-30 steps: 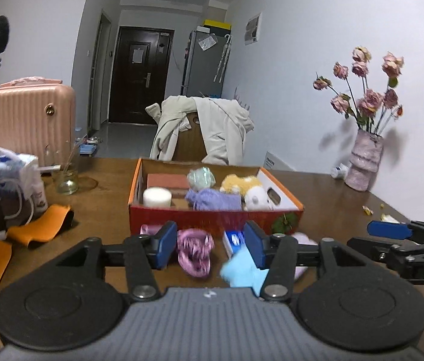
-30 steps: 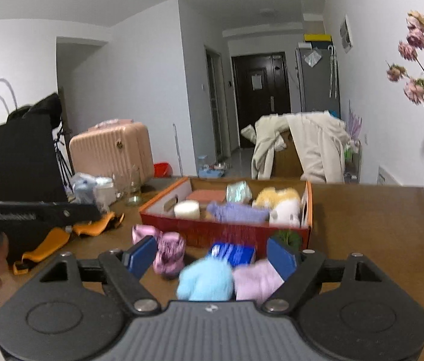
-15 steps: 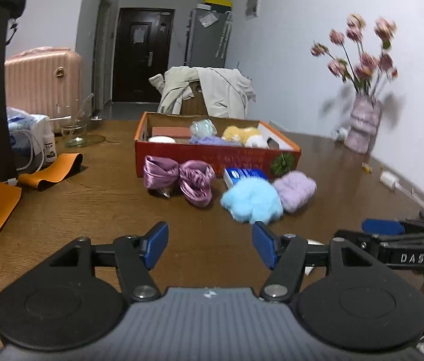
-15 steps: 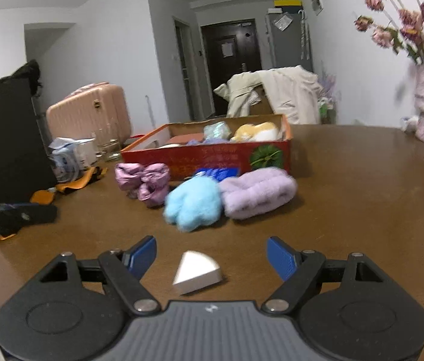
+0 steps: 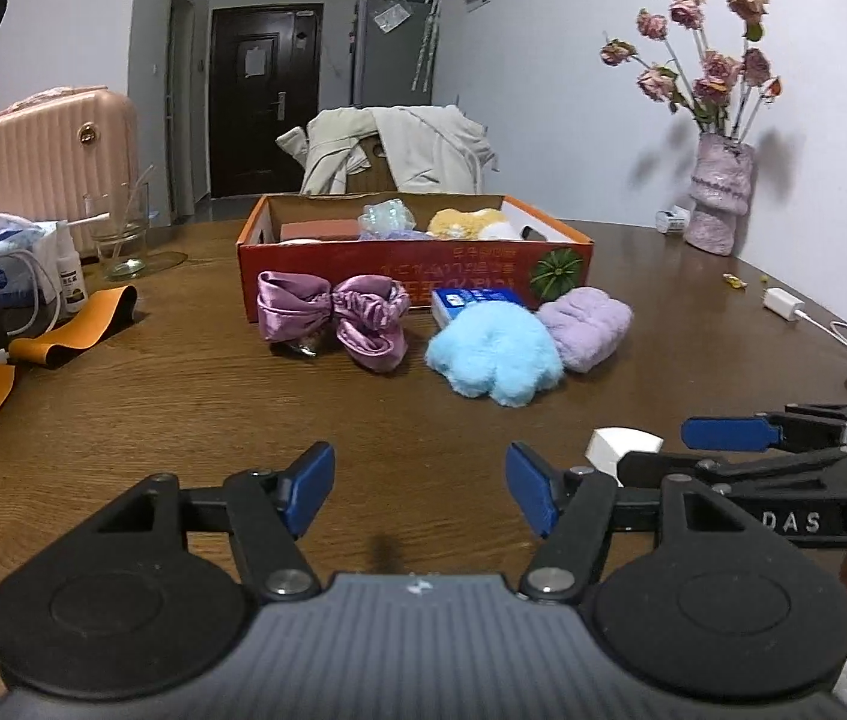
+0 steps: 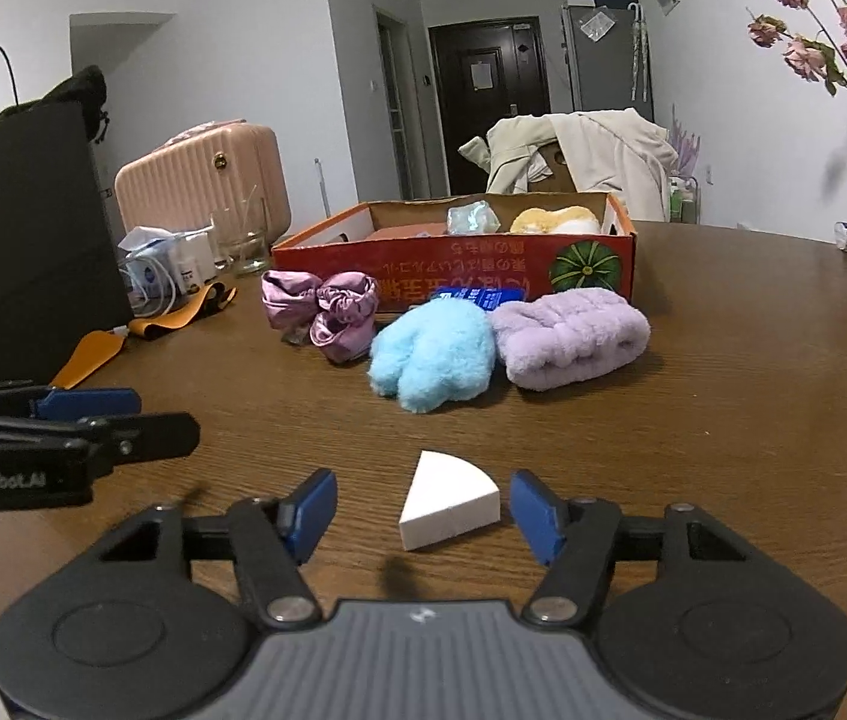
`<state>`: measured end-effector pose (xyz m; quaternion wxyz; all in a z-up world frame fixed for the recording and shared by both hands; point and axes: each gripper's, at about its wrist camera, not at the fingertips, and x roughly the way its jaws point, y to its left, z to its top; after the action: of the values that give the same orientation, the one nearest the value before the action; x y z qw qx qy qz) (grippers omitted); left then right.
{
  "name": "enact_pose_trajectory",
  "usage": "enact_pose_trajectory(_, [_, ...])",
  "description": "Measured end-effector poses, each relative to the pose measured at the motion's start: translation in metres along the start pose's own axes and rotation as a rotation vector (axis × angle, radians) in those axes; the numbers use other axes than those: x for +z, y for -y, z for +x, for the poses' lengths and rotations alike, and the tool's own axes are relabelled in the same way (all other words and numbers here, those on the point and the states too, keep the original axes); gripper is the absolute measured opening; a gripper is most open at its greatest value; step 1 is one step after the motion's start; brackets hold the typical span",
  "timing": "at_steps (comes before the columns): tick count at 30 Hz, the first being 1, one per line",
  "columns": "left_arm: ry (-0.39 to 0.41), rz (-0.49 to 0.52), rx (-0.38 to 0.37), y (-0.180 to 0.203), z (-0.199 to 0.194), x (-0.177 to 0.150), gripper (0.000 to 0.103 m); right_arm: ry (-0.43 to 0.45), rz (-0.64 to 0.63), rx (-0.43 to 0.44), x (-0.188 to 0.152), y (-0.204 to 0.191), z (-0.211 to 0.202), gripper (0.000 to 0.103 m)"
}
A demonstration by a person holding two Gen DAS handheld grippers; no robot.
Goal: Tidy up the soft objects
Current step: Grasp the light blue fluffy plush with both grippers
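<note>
On worktop: right gripper spread wide around white sponge wedge, ready to grab; left gripper wide, empty.

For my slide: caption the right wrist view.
Open right tool frames white wedge sponge on table.

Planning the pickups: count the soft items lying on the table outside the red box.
4: a purple satin bow at the box's left front, a blue plush and a lilac fluffy roll beside it, a white wedge sponge between the right gripper's fingers. Others may be hidden.
</note>
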<state>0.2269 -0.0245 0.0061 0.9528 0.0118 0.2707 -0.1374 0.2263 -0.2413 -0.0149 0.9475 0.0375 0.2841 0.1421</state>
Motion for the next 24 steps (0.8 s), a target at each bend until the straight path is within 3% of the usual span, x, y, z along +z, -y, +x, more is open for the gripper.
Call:
enact_pose_trajectory(9, [-0.041,-0.005,-0.016,-0.007,0.045,0.011,0.065,-0.009,0.009,0.012,0.014,0.007,0.026,0.06])
enact_pose_trajectory(13, [-0.055,0.006,-0.05,-0.005,0.072,0.023,0.048,-0.006,0.071,0.065,0.03,0.021,0.044,0.049])
enact_pose_trajectory(16, [-0.049,-0.01,-0.101,-0.006,0.092,0.037,0.044,-0.003,0.132,0.105,0.043,0.032,0.062,0.045])
enact_pose_trajectory(24, [-0.108,-0.079,-0.199,-0.014,0.147,0.057,0.048,-0.023,0.3,0.149,0.06,0.061,0.106,0.045])
